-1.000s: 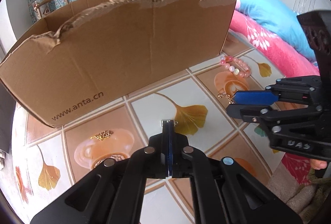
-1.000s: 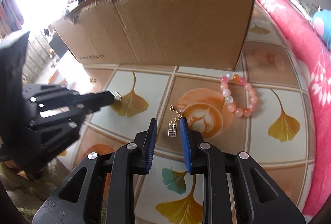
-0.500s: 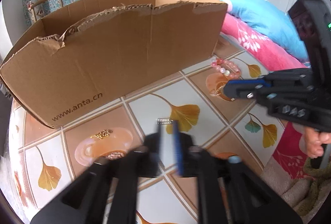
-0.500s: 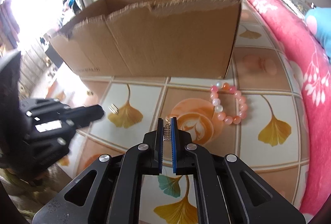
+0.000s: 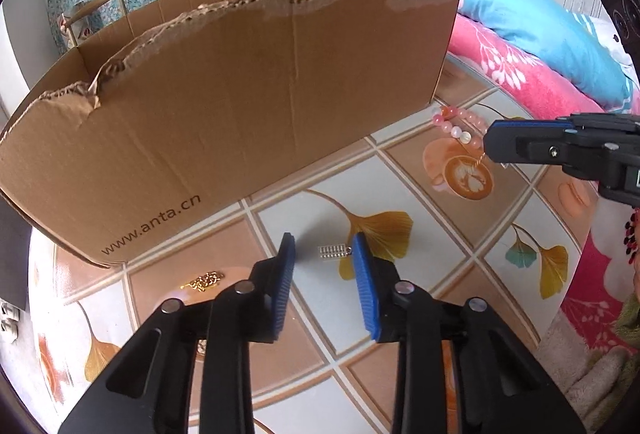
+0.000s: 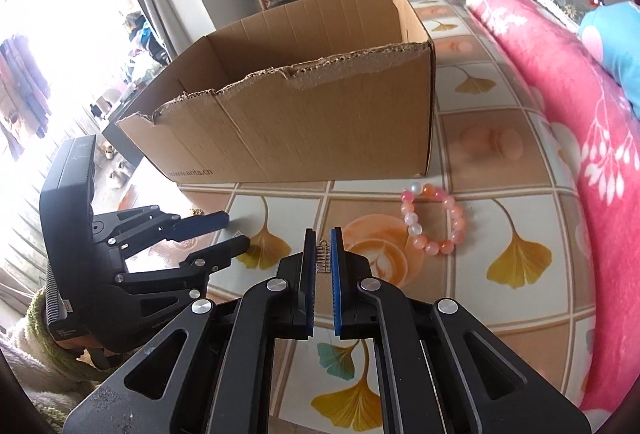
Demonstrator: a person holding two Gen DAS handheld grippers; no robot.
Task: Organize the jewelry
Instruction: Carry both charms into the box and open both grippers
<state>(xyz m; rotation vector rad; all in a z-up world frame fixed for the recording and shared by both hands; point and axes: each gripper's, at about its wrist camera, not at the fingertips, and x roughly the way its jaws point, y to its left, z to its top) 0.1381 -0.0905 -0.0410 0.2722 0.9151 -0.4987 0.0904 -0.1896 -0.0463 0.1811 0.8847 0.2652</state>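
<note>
Holding a small gold abacus-shaped charm upright between its blue ribbed pads, my right gripper is clamped narrow on it, the charm's tiny loop poking up above the pad tips. From the left wrist view a thin gold chain dangles from that gripper's tip over the coffee-cup tile. A second ago these jaws stood apart around the charm lying on the patterned tablecloth; now they have pinched it and raised it off the cloth. My left gripper has its jaws parted, with a small silver abacus-shaped charm lying flat on the cloth between the pads, just beside the right pad; a second ago those pads were pressed together. A pink and white beaded bracelet lies near the corner of the torn brown cardboard box, and a small gold chain heap rests left of my left gripper.
</note>
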